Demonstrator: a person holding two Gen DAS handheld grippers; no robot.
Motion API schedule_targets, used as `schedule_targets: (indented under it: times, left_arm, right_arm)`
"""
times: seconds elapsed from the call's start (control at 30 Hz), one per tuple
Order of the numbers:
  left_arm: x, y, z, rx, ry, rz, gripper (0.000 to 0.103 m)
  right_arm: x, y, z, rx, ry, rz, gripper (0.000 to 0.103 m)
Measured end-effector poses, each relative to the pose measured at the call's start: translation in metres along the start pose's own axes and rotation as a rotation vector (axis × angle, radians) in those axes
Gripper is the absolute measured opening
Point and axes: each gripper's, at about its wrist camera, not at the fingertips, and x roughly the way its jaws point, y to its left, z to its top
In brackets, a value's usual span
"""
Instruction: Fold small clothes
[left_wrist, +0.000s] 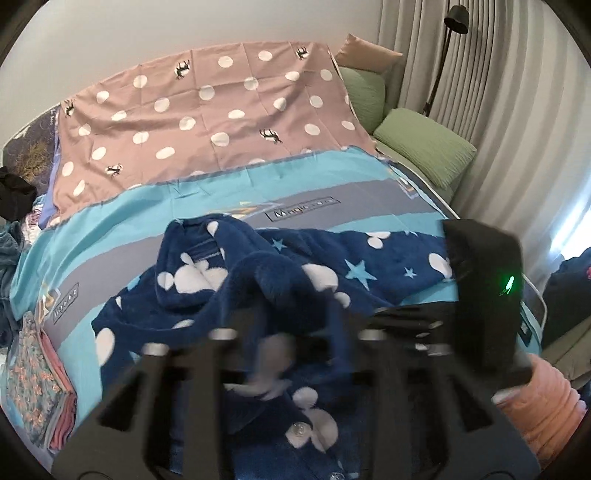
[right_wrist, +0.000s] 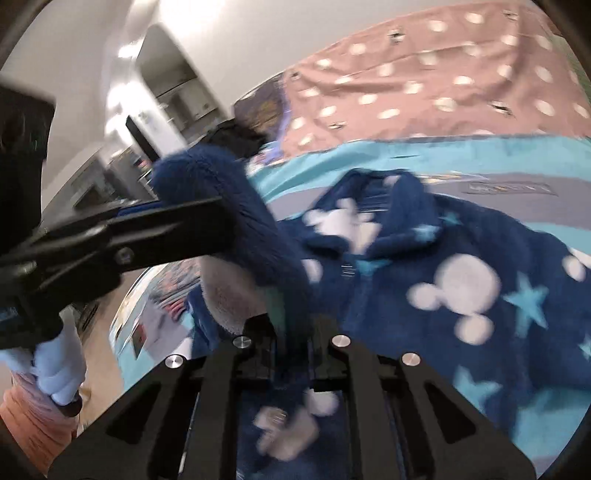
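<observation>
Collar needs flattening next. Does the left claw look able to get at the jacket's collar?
Probably, once freed: the collar lies uncovered just ahead of the left claw, but fleece of the jacket hangs between its jaws.

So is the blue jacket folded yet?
Not yet. A folded pile already sits on the bed. The blue jacket lies spread out; the right gripper pinches its near edge, and its sleeve is lifted at the left gripper. The folding is left.

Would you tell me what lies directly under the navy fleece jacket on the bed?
The navy fleece jacket lies on a light blue and grey striped bedsheet, which shows all round it. Whatever part of the sheet sits beneath the jacket is covered, so any print there cannot be seen.
</observation>
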Motion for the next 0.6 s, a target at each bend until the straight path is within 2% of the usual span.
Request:
schedule_targets:
  times: [0.13,0.2,0.37,0.4,0.47,0.6]
  left_arm:
    - [-0.017,0.024,-0.019,-0.052,-0.064,0.055,0.071]
    - [-0.026,0.049,-0.041,-0.109,-0.073,0.112,0.076]
    - [-0.030,0.107,-0.107,-0.170,0.006,0.323,0.078]
    - [-0.027,0.120,-0.124,-0.181,0.042,0.376,0.078]
    - [-0.022,0.136,-0.143,-0.196,0.088,0.413,0.078]
    - [-0.003,0.156,-0.169,-0.198,0.159,0.416,0.078]
  right_arm:
    - [-0.016,-0.043,-0.011,0.114,0.021,-0.018,0.012]
    - [-0.020,-0.061,-0.021,0.176,0.042,-0.018,0.012]
    - [-0.019,-0.081,-0.044,0.225,0.084,-0.033,0.016]
    - [-0.018,-0.082,-0.048,0.231,0.101,-0.038,0.018]
    - [-0.015,-0.085,-0.050,0.253,0.114,-0.038,0.043]
    - [-0.008,-0.093,-0.043,0.305,0.115,-0.001,0.055]
